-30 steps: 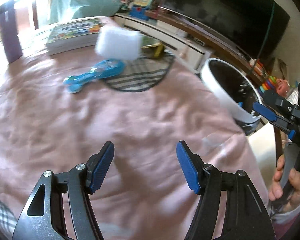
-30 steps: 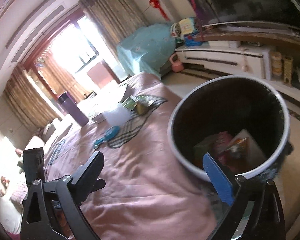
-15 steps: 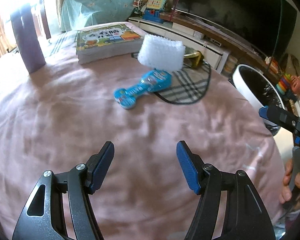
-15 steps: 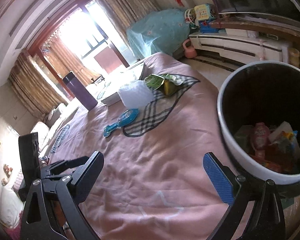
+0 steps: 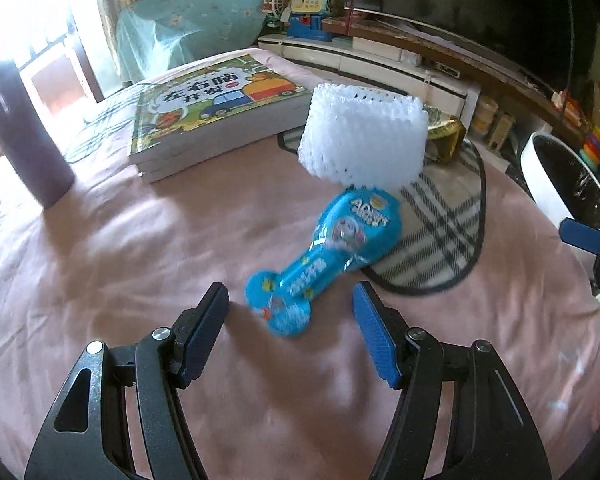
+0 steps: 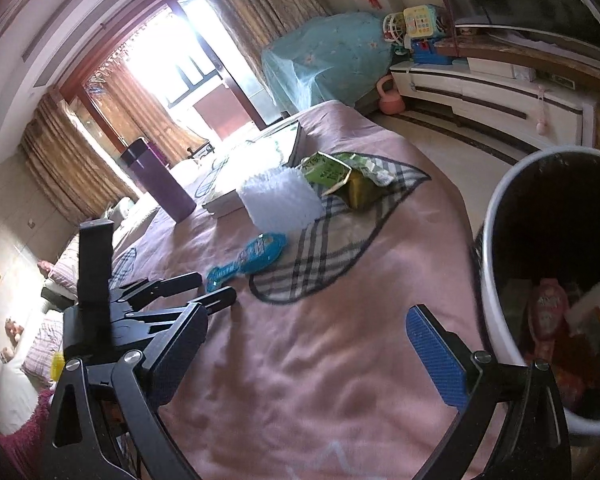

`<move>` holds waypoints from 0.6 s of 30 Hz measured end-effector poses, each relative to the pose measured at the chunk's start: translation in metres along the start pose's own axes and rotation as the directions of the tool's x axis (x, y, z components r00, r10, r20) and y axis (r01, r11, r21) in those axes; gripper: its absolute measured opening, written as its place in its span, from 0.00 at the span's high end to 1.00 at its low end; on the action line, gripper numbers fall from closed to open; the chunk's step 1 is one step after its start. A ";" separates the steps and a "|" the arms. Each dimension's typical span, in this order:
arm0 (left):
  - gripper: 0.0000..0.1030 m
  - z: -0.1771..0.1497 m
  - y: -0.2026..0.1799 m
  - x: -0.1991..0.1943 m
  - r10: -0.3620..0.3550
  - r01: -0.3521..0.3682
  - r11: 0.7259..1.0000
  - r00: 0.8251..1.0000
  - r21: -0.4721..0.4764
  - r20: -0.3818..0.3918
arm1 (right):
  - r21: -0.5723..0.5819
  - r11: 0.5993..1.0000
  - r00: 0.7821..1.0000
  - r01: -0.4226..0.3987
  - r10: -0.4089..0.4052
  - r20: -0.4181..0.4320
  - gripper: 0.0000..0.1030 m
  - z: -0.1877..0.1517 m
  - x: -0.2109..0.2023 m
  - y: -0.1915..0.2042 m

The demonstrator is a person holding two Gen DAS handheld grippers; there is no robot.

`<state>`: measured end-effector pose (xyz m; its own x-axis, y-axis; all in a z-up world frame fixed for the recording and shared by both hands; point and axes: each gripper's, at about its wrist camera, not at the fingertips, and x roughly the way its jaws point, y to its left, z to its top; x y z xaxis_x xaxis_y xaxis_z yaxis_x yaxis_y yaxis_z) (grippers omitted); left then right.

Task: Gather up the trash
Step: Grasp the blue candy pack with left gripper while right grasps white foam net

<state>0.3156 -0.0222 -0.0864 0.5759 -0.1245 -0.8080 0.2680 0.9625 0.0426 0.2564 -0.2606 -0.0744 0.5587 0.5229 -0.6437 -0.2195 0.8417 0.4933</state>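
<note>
Trash first: the blue wrapper (image 5: 328,256) is the piece you're lined up on. It lies flat on the pink blanket (image 5: 120,264), its far end lapping onto the plaid patch (image 5: 440,240) and its near, narrow end just beyond your left gripper (image 5: 290,334). Those fingers are spread wide with nothing between them, so you've got room.

My take: go for the narrow end, since it fits the gap and the fat end sits right under the white foam net (image 5: 364,140). Come in low and square, because a flat wrapper on soft cloth tends to slide or drag fabric into the pinch.

Your right gripper (image 6: 304,344) is also wide open and empty, sitting right beside the white bin (image 6: 496,248), well to the right of the wrapper. Other rubbish is already in there.
</note>
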 end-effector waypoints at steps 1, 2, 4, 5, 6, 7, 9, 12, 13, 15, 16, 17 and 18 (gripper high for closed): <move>0.38 0.001 0.001 0.002 -0.010 0.010 1.000 1.000 0.002 -0.001 | -0.002 1.000 1.000 -0.002 0.002 0.000 0.03 0.003 0.003 0.001; 0.48 0.001 0.001 0.003 -0.031 0.031 0.999 1.000 0.008 0.004 | -0.004 1.000 1.000 -0.007 0.007 -0.001 0.03 0.006 0.006 0.001; 0.62 0.001 -0.002 0.002 -0.055 0.054 0.998 0.998 0.027 0.013 | -0.012 1.000 1.000 -0.009 0.009 -0.002 0.03 0.012 0.014 0.003; 0.67 -0.001 -0.004 0.000 -0.058 0.057 0.997 0.998 0.048 0.016 | -0.015 1.000 1.000 -0.010 0.010 -0.003 0.03 0.014 0.017 0.004; 0.67 -0.001 -0.006 -0.001 -0.054 0.053 0.997 0.998 0.057 0.016 | -0.019 1.000 1.000 -0.013 0.013 -0.007 0.03 0.017 0.023 0.006; 0.67 -0.003 -0.006 -0.003 -0.053 0.053 0.997 0.998 0.059 0.014 | -0.024 1.000 1.000 -0.013 0.013 -0.011 0.03 0.019 0.028 0.009; 0.68 -0.009 -0.002 -0.010 -0.070 0.070 0.997 0.997 0.036 0.006 | -0.040 0.999 1.000 -0.010 0.010 -0.017 0.04 0.024 0.038 0.014; 0.68 -0.022 0.016 -0.023 -0.110 0.109 0.993 0.994 -0.047 -0.006 | -0.070 0.998 1.000 -0.003 0.001 -0.020 0.08 0.031 0.052 0.022; 0.68 -0.029 0.023 -0.029 -0.123 0.123 0.989 0.992 -0.078 -0.005 | -0.080 0.997 1.000 0.000 -0.002 -0.023 0.09 0.033 0.056 0.026; 0.68 -0.043 0.036 -0.038 -0.135 0.134 0.982 0.991 -0.130 -0.002 | -0.094 0.996 1.000 0.006 -0.009 -0.023 0.09 0.037 0.065 0.030; 0.68 -0.049 0.041 -0.041 -0.135 0.133 0.980 0.991 -0.149 -0.002 | -0.103 0.995 1.000 0.014 -0.017 -0.022 0.09 0.040 0.070 0.033; 0.68 -0.058 0.049 -0.045 -0.143 0.140 0.973 0.990 -0.184 -0.001 | -0.110 0.994 0.999 0.020 -0.023 -0.023 0.09 0.042 0.075 0.034; 0.68 -0.062 0.053 -0.046 -0.149 0.147 0.969 0.989 -0.201 0.001 | -0.115 0.993 0.999 0.025 -0.028 -0.025 0.09 0.043 0.080 0.036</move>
<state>0.2550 0.0492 -0.0834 0.5303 -0.2672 -0.8046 0.1889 0.9624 -0.1951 0.3279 -0.1944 -0.0828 0.5442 0.5021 -0.6722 -0.2958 0.8646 0.4062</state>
